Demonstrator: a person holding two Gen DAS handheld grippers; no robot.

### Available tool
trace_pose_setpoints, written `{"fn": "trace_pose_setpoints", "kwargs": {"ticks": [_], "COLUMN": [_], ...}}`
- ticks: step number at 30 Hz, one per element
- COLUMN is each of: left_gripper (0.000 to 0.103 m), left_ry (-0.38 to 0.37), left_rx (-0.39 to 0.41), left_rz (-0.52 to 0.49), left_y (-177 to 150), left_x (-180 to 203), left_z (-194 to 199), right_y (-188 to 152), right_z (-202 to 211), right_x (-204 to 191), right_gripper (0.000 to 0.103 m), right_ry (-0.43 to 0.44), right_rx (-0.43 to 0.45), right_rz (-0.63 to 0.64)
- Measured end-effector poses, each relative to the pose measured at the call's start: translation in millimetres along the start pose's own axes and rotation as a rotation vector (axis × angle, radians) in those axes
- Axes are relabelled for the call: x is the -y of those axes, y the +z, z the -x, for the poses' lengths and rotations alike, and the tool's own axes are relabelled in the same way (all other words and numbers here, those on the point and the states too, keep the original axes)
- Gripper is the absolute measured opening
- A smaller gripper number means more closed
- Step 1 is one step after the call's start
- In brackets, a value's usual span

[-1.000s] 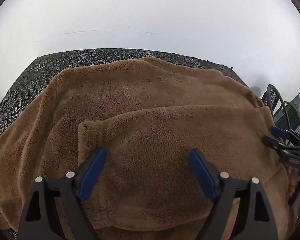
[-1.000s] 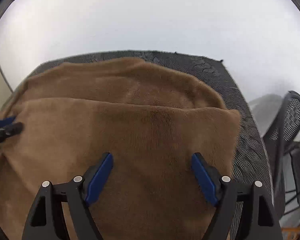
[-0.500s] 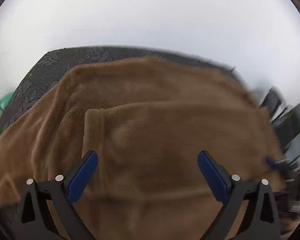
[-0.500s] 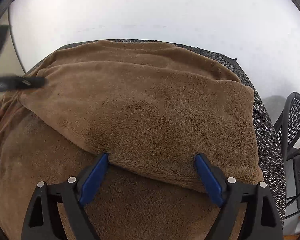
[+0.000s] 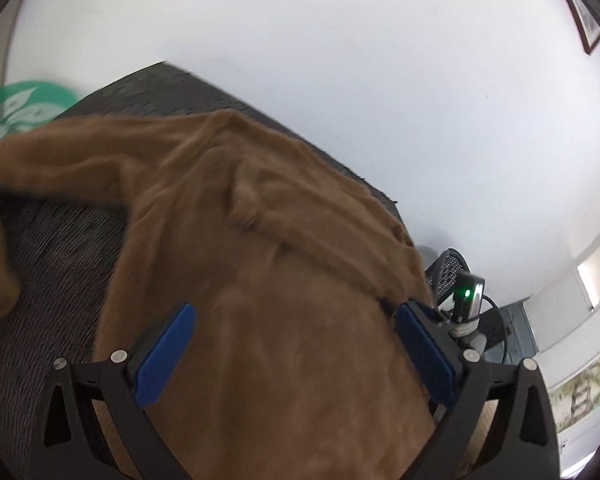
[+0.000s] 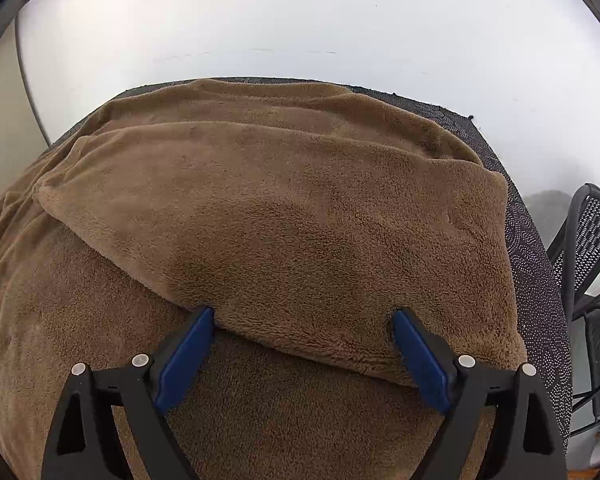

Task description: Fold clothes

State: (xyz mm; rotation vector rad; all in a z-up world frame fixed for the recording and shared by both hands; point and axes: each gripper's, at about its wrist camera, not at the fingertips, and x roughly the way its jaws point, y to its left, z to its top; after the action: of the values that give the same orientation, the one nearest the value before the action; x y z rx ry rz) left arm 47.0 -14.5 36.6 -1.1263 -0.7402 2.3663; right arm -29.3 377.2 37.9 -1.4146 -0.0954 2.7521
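The brown fleece garment (image 6: 284,240) is lying spread over the dark patterned tabletop (image 6: 536,280), covering most of it. In the right wrist view a folded-over flap (image 6: 300,216) is resting on the lower layer, its thick edge running from far left down to near right. In the left wrist view a sleeve-like strip (image 5: 72,160) is trailing off to the left over the bare tabletop (image 5: 56,264); that view is blurred, so its detail is uncertain.

The right gripper (image 6: 304,344) is hovering right at the flap's near edge with its fingers spread wide and nothing between them. The left gripper (image 5: 292,344) is also standing released, over the garment's near part, holding no cloth.

The garment is sitting partly folded, so the step in hand is probably another fold or a tidying of this one; which, the pictures are not settling. To do it well, whichever gripper is closing should be taking the full thickness of an edge, since plush fleece is bulky and may slip. Both grippers should be travelling level and together, so the layers are landing edge on edge without dragging the layer below. The loose strip at the left wants bringing inward too.

A black mesh chair (image 6: 588,240) is standing past the tabletop's right side.
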Motion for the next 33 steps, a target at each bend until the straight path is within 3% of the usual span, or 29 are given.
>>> {"fn": "trace_pose_setpoints", "kwargs": {"ticks": [5, 7, 12, 18, 21, 28, 31, 33], "left_gripper": [0.101, 0.101, 0.101, 0.101, 0.101, 0.101, 0.101, 0.101], "left_ry": [0.002, 0.004, -0.073, -0.150, -0.139, -0.028, 0.019, 0.045], "left_rx": [-0.053, -0.079, -0.041, 0.083, 0.181, 0.313, 0.315, 0.309], "left_rz": [0.048, 0.068, 0.076, 0.126, 0.105, 0.069, 0.115, 0.152], "left_y": [-30, -41, -47, -52, -62, -92, -104, -110], "left_x": [-25, -36, -46, -57, -58, -68, -83, -95], "left_z": [0, -4, 1, 27, 61, 123, 135, 140], "right_y": [6, 9, 17, 28, 22, 10, 2, -10], "right_z": [13, 20, 38, 118, 132, 132, 131, 130], "right_x": [-21, -31, -59, -202, -265, -365, -401, -423], "right_gripper": [0.095, 0.100, 0.102, 0.102, 0.102, 0.101, 0.091, 0.076], "right_ry": [-0.070, -0.104, -0.171, 0.175, 0.266, 0.486, 0.572, 0.594], "right_rx": [0.029, 0.044, 0.088, 0.328, 0.381, 0.375, 0.360, 0.358], "right_rz": [0.070, 0.103, 0.193, 0.567, 0.735, 0.972, 1.066, 1.161]}}
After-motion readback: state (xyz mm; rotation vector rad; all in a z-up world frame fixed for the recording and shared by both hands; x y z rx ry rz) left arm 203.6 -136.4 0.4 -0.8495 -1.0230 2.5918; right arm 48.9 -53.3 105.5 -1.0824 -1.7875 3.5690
